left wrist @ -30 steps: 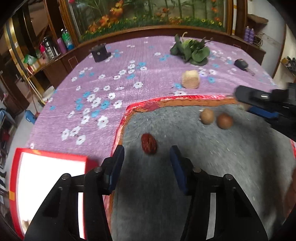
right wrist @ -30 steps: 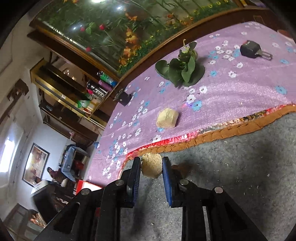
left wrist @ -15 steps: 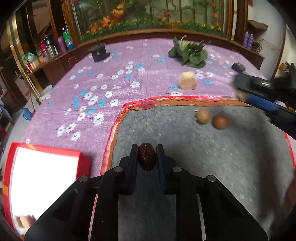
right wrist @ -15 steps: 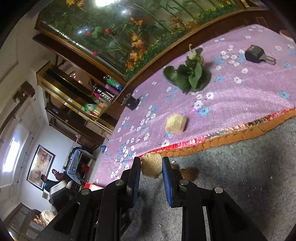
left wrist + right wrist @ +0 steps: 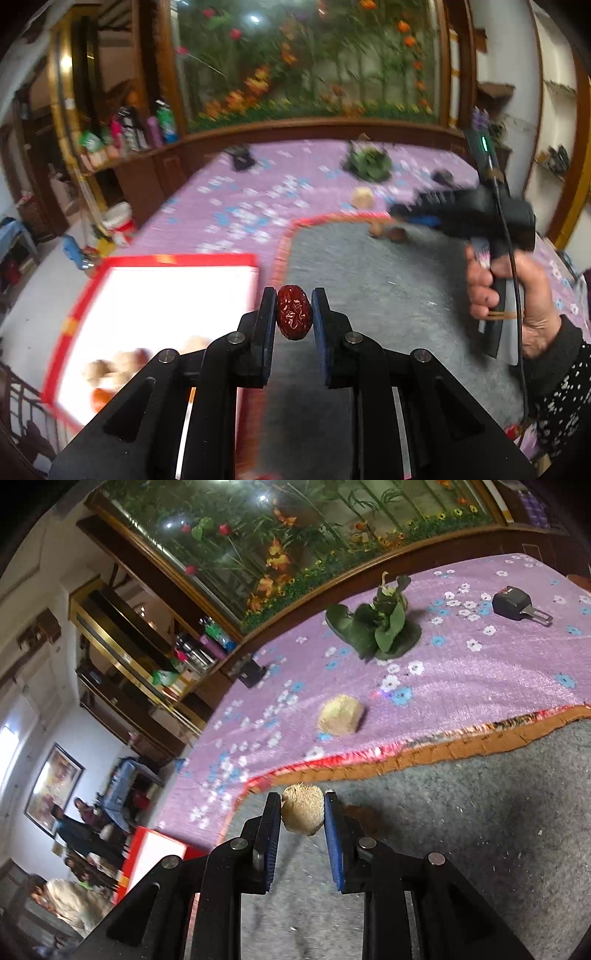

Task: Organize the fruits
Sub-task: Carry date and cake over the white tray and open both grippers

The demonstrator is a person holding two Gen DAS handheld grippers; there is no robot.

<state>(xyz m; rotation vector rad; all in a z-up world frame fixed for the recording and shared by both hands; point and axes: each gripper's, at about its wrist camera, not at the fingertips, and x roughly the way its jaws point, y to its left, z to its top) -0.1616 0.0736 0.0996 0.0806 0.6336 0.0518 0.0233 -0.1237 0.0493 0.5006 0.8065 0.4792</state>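
My left gripper (image 5: 294,314) is shut on a wrinkled dark red date (image 5: 294,312) and holds it in the air over the edge of the grey mat (image 5: 388,295), beside a red-rimmed white box (image 5: 155,291) with several fruits in its near corner. My right gripper (image 5: 302,814) is shut on a tan fuzzy round fruit (image 5: 303,814) just above the mat (image 5: 480,830); it also shows in the left wrist view (image 5: 424,218). A brown fruit (image 5: 356,812) lies behind the right finger. Two small round fruits (image 5: 388,230) lie on the mat's far edge.
A tan lumpy fruit (image 5: 341,716) and a green leafy bunch (image 5: 380,631) lie on the purple flowered cloth (image 5: 480,672). A black car key (image 5: 517,605) lies at the far right. A small black object (image 5: 251,672) sits near the wooden ledge. The red box (image 5: 155,849) shows at left.
My left gripper closed on the red date, lifted it off the mat and swung left toward the red box. My right gripper stayed shut on the tan fruit and rose slightly.
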